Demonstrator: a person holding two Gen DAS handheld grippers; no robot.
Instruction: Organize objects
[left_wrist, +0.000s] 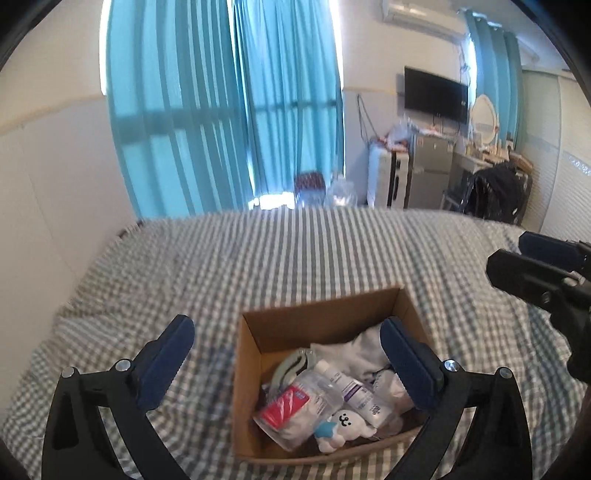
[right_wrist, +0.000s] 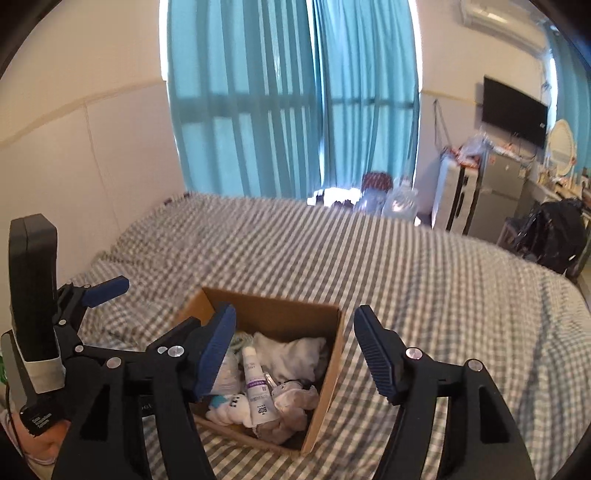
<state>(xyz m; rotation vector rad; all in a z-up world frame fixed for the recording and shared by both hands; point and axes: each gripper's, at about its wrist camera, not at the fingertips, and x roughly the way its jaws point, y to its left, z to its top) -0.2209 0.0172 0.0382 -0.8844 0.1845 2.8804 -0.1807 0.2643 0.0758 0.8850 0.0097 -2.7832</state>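
An open cardboard box sits on the checked bed; it also shows in the right wrist view. It holds a white tube, a red and white packet in a clear bag, a small white plush toy, a grey plush, a grey clip and white cloth. My left gripper is open and empty just above the box. My right gripper is open and empty over the box's right wall. The right gripper also shows at the right edge of the left wrist view.
The grey and white checked bedsheet spreads all around the box. Teal curtains hang behind the bed. A fridge, a suitcase and a cluttered desk stand at the far right, past the bed's edge.
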